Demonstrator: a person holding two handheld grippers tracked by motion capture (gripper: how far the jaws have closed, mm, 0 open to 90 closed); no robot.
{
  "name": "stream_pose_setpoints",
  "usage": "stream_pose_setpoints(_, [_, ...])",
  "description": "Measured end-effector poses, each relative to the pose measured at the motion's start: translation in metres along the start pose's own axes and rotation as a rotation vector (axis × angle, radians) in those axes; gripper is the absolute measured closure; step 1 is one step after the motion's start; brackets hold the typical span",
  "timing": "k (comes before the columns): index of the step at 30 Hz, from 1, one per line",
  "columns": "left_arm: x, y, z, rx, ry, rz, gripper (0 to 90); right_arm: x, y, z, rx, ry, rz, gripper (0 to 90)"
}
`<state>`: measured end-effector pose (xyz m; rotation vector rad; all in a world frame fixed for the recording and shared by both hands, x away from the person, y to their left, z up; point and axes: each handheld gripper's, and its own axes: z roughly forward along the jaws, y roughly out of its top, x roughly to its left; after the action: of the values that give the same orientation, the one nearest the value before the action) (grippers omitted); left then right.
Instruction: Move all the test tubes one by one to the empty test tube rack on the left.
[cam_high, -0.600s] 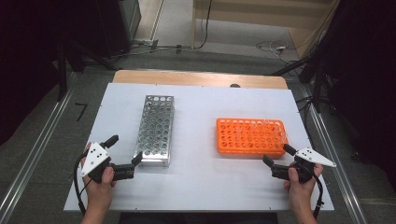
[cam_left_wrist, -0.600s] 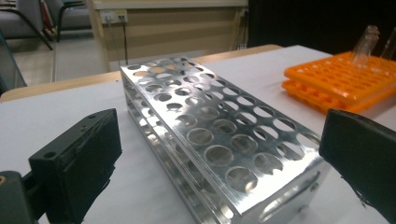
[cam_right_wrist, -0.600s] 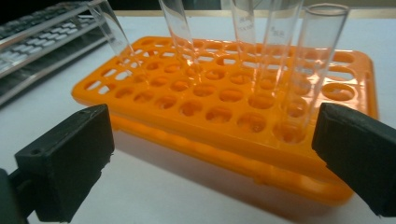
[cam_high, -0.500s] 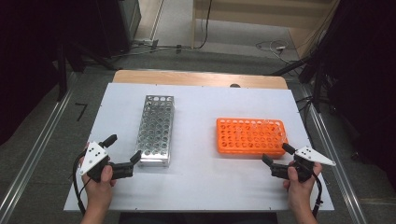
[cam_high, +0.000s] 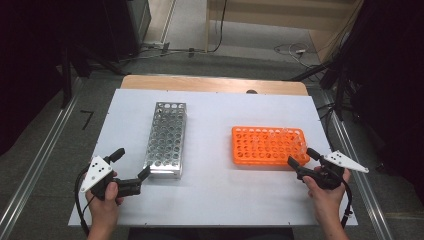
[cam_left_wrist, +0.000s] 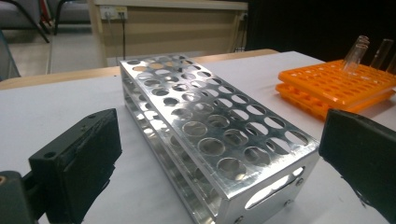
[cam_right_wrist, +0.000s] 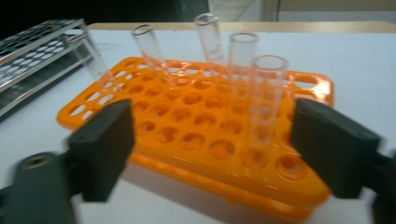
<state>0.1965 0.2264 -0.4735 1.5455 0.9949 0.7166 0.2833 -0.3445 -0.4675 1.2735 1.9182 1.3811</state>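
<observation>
On the white table (cam_high: 215, 200), the left gripper (cam_high: 131, 167) sits at about seven o'clock, its jaws spread wide and holding nothing, aimed at the near end of the metal rack (cam_high: 166, 138), which stands just beyond it toward one o'clock. The right gripper (cam_high: 302, 158) rests at about four o'clock, jaws released with nothing between them, right at the near right corner of the orange rack (cam_high: 267, 146). In the right gripper view, clear glass tubes (cam_right_wrist: 264, 100) stand in the orange rack's holes, some leaning, straight ahead at twelve o'clock between the two black jaws.
</observation>
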Motion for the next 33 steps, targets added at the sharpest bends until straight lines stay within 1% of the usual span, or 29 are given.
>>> stream_pose_setpoints(1, [-0.001, 0.0, 0.0, -0.002, 0.001, 0.002, 0.0, -0.001, 0.0, 0.0, 0.011, -0.015, 0.004, 23.5])
stream_pose_setpoints(3, [-0.001, 0.001, -0.001, -0.011, -0.002, -0.005, 0.0, -0.004, -0.002, 0.003, 0.048, -0.03, 0.0, 31.9])
stream_pose_setpoints(4, [-0.001, 0.002, -0.001, -0.013, -0.003, -0.006, 0.0, -0.005, -0.003, 0.006, 0.066, -0.042, 0.002, 34.2])
stream_pose_setpoints(6, [-0.001, 0.002, -0.001, -0.012, -0.003, -0.006, 0.0, -0.008, -0.005, 0.01, 0.086, -0.047, 0.02, 43.4])
stream_pose_setpoints(7, [-0.001, 0.002, -0.001, -0.01, -0.006, -0.006, 0.0, -0.009, -0.005, 0.012, 0.085, -0.04, 0.03, 48.4])
stream_pose_setpoints(9, [-0.001, 0.002, -0.001, -0.01, -0.008, -0.006, 0.0, -0.012, -0.006, 0.015, 0.086, -0.034, 0.032, 56.0])
stream_pose_setpoints(11, [-0.002, 0.003, -0.001, -0.012, -0.011, -0.013, 0.0, -0.014, -0.006, 0.018, 0.09, -0.035, 0.031, 58.6])
stream_pose_setpoints(12, [-0.002, 0.003, -0.001, -0.012, -0.011, -0.013, 0.0, -0.014, -0.007, 0.019, 0.085, -0.043, 0.038, 60.7])
stream_pose_setpoints(13, [-0.002, 0.003, 0.0, -0.012, -0.013, -0.023, 0.0, -0.015, -0.007, 0.019, 0.081, -0.044, 0.047, 63.3])
stream_pose_setpoints(16, [-0.003, 0.005, 0.001, -0.011, -0.015, -0.021, 0.0, -0.016, -0.008, 0.021, 0.07, -0.059, 0.04, 71.2])
stream_pose_setpoints(18, [-0.005, 0.006, 0.001, -0.012, -0.022, -0.017, 0.0, -0.017, -0.008, 0.02, 0.071, -0.067, 0.027, 73.3])
stream_pose_setpoints(21, [-0.008, 0.007, 0.002, -0.01, -0.028, -0.012, 0.0, -0.017, -0.008, 0.017, 0.065, -0.071, 0.014, 74.0])
stream_pose_setpoints(24, [-0.013, 0.009, 0.002, -0.008, -0.033, 0.007, 0.0, -0.016, -0.005, 0.012, 0.032, -0.057, 0.015, 74.0])
stream_pose_setpoints(26, [-0.015, 0.01, 0.002, -0.011, -0.044, 0.015, 0.0, -0.015, 0.0, 0.008, 0.013, -0.065, 0.006, 74.1])
stream_pose_setpoints(28, [-0.017, 0.011, 0.002, -0.011, -0.067, 0.016, 0.0, -0.011, 0.004, 0.003, -0.007, -0.072, -0.018, 74.1])
stream_pose_setpoints(29, [-0.017, 0.012, 0.002, -0.012, -0.074, 0.013, 0.0, -0.009, 0.007, 0.0, -0.018, -0.062, -0.025, 74.1])
stream_pose_setpoints(30, [-0.018, 0.013, 0.002, -0.01, -0.082, 0.011, 0.0, -0.007, 0.009, -0.003, -0.024, -0.063, -0.031, 74.2])
stream_pose_setpoints(31, [-0.018, 0.013, 0.002, -0.01, -0.082, 0.011, 0.0, -0.003, 0.011, -0.005, -0.028, -0.075, -0.04, 74.2])
stream_pose_setpoints(33, [-0.021, 0.017, 0.003, 0.007, -0.092, 0.012, 0.0, 0.003, 0.015, -0.009, -0.035, -0.057, -0.049, 74.2])
